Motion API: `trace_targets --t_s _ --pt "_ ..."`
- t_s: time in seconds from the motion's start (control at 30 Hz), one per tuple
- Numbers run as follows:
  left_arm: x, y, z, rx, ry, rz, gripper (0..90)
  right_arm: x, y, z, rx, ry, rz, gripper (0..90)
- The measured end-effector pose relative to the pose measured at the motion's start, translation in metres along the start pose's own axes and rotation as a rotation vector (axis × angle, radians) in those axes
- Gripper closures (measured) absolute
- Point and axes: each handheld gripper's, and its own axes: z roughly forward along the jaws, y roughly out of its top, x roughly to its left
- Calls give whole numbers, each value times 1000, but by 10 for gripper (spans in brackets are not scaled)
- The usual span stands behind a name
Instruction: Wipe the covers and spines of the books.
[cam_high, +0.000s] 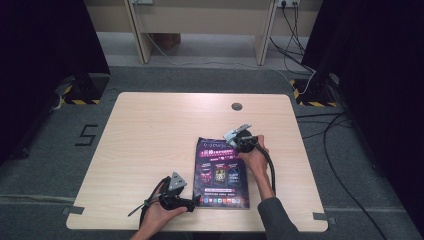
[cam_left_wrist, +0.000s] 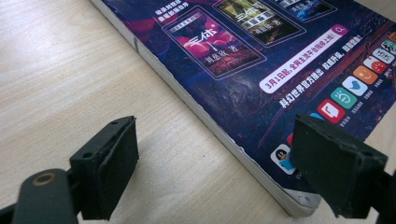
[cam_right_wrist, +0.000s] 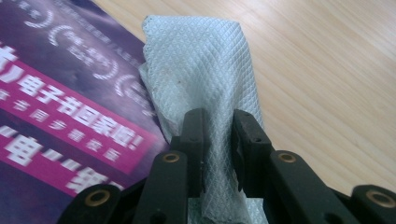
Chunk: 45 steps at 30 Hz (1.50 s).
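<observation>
A dark purple magazine (cam_high: 222, 172) with pink banners lies flat on the wooden table (cam_high: 150, 135), near its front edge. My right gripper (cam_right_wrist: 218, 114) is shut on a white quilted cloth (cam_right_wrist: 196, 60). The cloth rests partly on the magazine's (cam_right_wrist: 60, 93) top corner and partly on the bare table (cam_right_wrist: 327, 70). In the high view the right gripper (cam_high: 231, 136) sits at the magazine's far right corner. My left gripper (cam_left_wrist: 212, 128) stands open at the magazine's (cam_left_wrist: 243, 60) near left corner, one jaw over the table and the other over the cover. From above, the left gripper (cam_high: 192, 204) is beside that corner.
A round cable hole (cam_high: 236, 106) sits near the table's far edge. Cables (cam_high: 340, 165) run over the grey floor to the right. Dark curtains (cam_high: 45, 45) hang at both sides, and a wooden bench (cam_high: 200, 20) stands at the back.
</observation>
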Motion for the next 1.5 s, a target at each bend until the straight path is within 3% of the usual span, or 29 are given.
trace_targets --t_s 0.27,0.5,0.83,1.1,1.5 --pt "0 0 0 0 0 0 149 37 23 6 -42 63 -98 761" --pt "0 0 0 5 1 -2 149 68 40 11 -78 121 -152 760" --pt "0 0 0 6 1 -2 148 85 32 2 -118 204 -187 757" --pt "0 0 0 3 2 -3 148 76 13 -9 -124 224 -230 756" --pt "1 -1 0 2 -3 -13 147 22 -35 -25 -121 167 -90 751"
